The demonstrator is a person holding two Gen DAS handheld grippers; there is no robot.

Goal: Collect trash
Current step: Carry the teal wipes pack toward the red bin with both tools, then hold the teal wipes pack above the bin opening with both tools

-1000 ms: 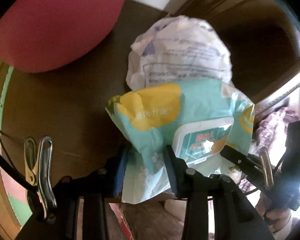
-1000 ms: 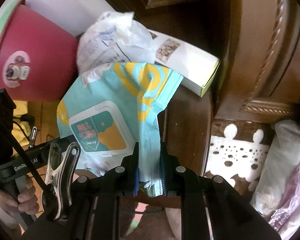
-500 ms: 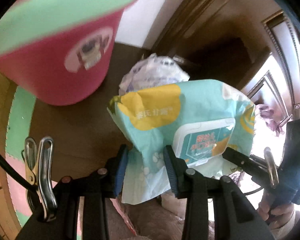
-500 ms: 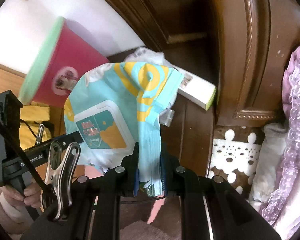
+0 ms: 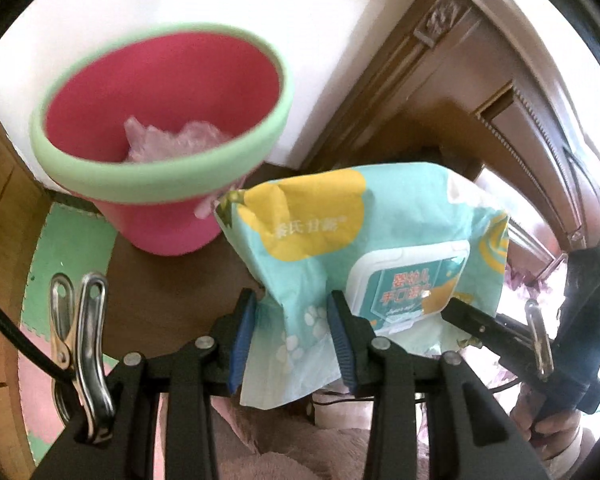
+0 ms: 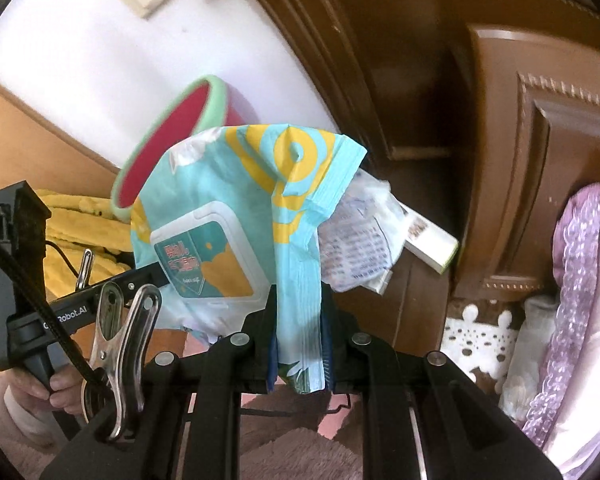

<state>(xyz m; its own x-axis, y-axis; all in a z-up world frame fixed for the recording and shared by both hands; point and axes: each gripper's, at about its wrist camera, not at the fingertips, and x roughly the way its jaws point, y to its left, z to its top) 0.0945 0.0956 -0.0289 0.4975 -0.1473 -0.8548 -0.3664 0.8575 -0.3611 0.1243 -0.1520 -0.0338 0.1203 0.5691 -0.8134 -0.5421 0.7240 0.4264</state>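
I hold a teal and yellow wipes pack point(image 5: 364, 240) between both grippers, lifted clear of the dark wooden table point(image 5: 168, 280). My left gripper point(image 5: 292, 336) is part open, its blue pads clamped on the pack's lower left corner. My right gripper point(image 6: 300, 340) is narrower, pinched on the folded right edge of the pack point(image 6: 260, 216). The pack's white flip lid point(image 5: 412, 284) faces the left camera. To the left stands a pink bin point(image 5: 164, 128) with a green rim, crumpled pale plastic inside it. Behind the pack, on the table, lie a crumpled white wrapper point(image 6: 356, 248) and a small white box point(image 6: 428, 240). Compared with a second ago, both grippers have risen with the pack: then the bin showed only its side, now I look into its mouth.
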